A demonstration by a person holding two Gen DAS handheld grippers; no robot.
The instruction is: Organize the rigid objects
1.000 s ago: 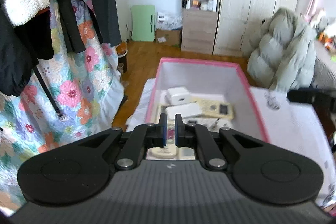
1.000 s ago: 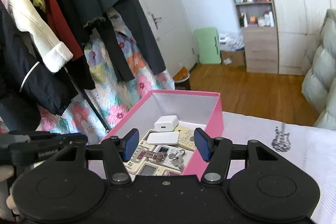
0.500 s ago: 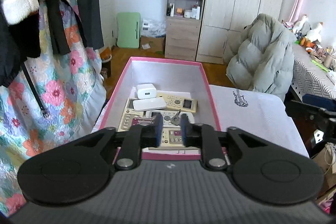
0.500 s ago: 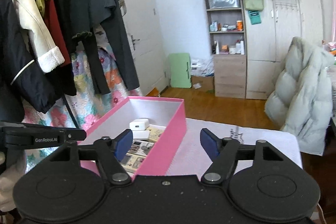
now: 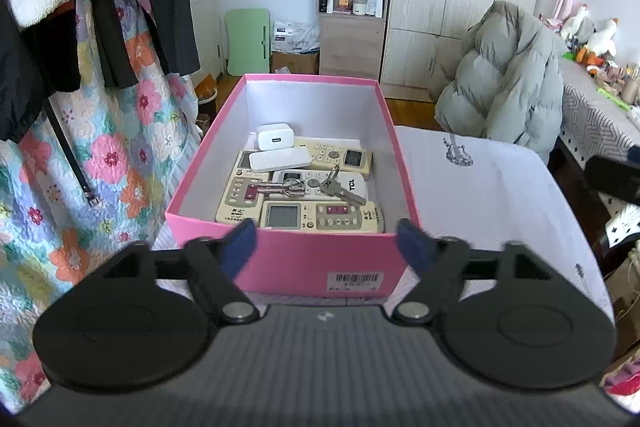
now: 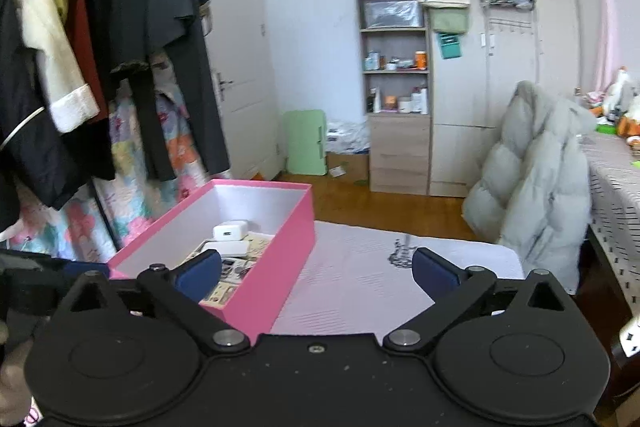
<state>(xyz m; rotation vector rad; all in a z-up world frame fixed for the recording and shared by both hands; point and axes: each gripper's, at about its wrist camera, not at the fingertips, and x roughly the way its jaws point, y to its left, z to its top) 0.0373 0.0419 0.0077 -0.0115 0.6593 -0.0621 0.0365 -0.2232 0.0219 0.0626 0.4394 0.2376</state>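
Both your left tongs [image 5: 327, 242] and right tongs [image 6: 317, 274] gape wide, empty; pink box [image 5: 320, 263] looks packed, so scan beside it next.

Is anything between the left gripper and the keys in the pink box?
Yes. The pink box near wall stands between the open left gripper and the keys. The box is open on top, so nothing visible blocks reaching them from above.
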